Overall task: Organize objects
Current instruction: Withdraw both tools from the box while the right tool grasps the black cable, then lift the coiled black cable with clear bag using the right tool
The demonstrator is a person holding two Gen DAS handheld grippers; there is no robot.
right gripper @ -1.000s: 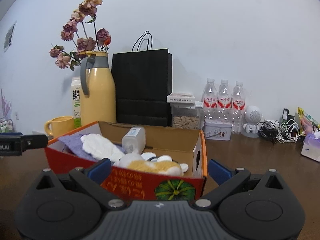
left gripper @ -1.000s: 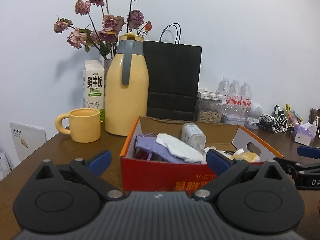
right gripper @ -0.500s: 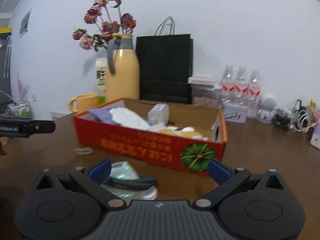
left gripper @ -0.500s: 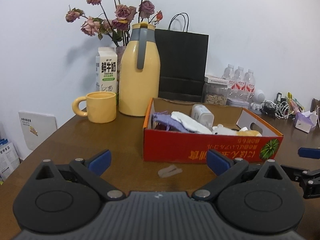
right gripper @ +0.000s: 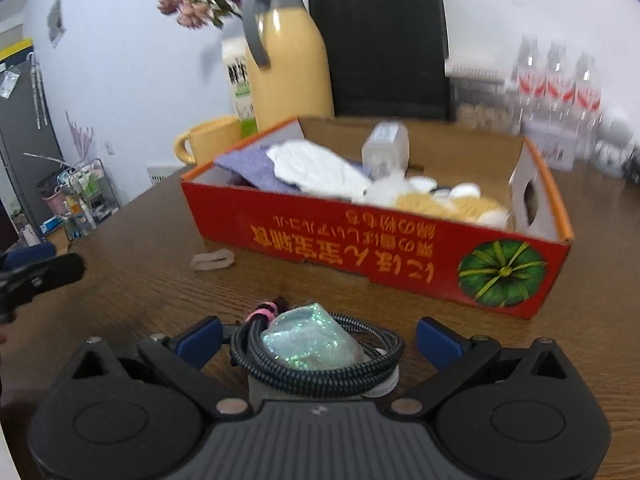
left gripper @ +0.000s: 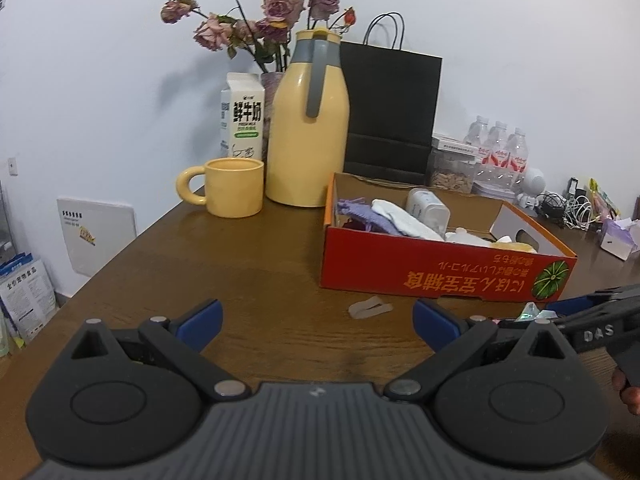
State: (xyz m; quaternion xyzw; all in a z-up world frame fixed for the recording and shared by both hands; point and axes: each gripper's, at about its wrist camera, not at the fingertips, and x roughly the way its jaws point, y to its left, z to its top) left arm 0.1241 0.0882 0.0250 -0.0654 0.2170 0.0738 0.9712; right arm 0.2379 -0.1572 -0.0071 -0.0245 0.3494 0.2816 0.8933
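Note:
A red cardboard box (left gripper: 444, 276) (right gripper: 360, 240) stands on the wooden table and holds cloths, a white bottle and other small items. A pale hair band (left gripper: 370, 307) (right gripper: 212, 260) lies on the table in front of the box. A coiled black cable (right gripper: 320, 368) with a glittery green piece (right gripper: 308, 346) on it lies between the open fingers of my right gripper (right gripper: 318, 334). My left gripper (left gripper: 316, 316) is open and empty above the table, short of the hair band. The right gripper shows at the right edge of the left wrist view (left gripper: 600, 320).
A yellow mug (left gripper: 232, 192), a yellow thermos jug (left gripper: 308, 128), a milk carton (left gripper: 242, 120), dried roses and a black paper bag (left gripper: 392, 108) stand behind the box. Water bottles (left gripper: 500, 152), a jar, cables and a tissue pack sit at the back right. The table edge runs along the left.
Both grippers have pulled back from the box and lowered toward the table. The hair band and the coiled cable have come into view; the cable now sits between my right fingers.

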